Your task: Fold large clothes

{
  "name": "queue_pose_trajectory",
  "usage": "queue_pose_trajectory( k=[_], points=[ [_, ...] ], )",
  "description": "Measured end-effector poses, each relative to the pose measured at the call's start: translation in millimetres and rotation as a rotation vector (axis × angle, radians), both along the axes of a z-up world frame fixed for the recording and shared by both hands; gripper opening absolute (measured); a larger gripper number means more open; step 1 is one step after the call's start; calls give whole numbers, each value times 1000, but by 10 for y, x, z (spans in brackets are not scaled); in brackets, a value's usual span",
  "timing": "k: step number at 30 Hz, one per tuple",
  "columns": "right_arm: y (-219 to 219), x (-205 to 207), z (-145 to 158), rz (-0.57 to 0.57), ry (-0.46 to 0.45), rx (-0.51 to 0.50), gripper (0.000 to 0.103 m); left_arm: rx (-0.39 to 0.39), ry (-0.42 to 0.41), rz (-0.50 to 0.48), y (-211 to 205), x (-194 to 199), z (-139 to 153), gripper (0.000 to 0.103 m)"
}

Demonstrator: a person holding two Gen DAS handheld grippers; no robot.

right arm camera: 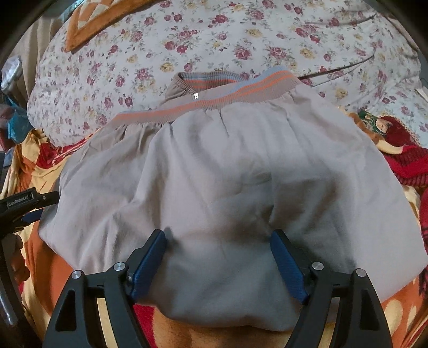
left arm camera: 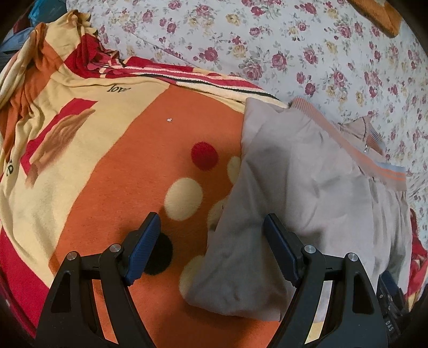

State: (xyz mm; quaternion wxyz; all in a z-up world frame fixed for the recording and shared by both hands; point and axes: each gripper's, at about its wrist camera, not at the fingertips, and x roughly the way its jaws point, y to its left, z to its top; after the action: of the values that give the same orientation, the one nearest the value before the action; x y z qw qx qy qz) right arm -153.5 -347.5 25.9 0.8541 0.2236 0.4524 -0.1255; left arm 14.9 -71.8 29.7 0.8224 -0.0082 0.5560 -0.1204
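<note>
A grey garment with an orange-striped ribbed band lies folded on an orange dotted blanket. In the left wrist view the garment lies to the right, and its near left corner reaches between the fingers of my open left gripper. My right gripper is open just above the garment's near edge, with cloth between its fingers but not pinched. The left gripper's body shows at the left edge of the right wrist view.
A floral bedsheet covers the bed beyond the garment. The blanket bunches up in a heap at the far left. A red patterned cloth lies to the right of the garment. An orange cushion sits at the back.
</note>
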Motion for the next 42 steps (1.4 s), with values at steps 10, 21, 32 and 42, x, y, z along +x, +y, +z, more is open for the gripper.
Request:
queue_pose_trajectory(
  k=[10,21,32,42],
  points=[
    [-24,-35,57,-4,-4,42,81,-1,14,-5,-17,34,-54,80],
    [36,-120,210,-1,-72,101,81,-120,20,6,25,185,8,80],
    [21,-60,151,22,-62,116,81,-170,82,14,-73,342,-132,93],
    [10,-69,122,17,-75,123,81,-200,59,-87,-308,333,-156,93]
  ],
)
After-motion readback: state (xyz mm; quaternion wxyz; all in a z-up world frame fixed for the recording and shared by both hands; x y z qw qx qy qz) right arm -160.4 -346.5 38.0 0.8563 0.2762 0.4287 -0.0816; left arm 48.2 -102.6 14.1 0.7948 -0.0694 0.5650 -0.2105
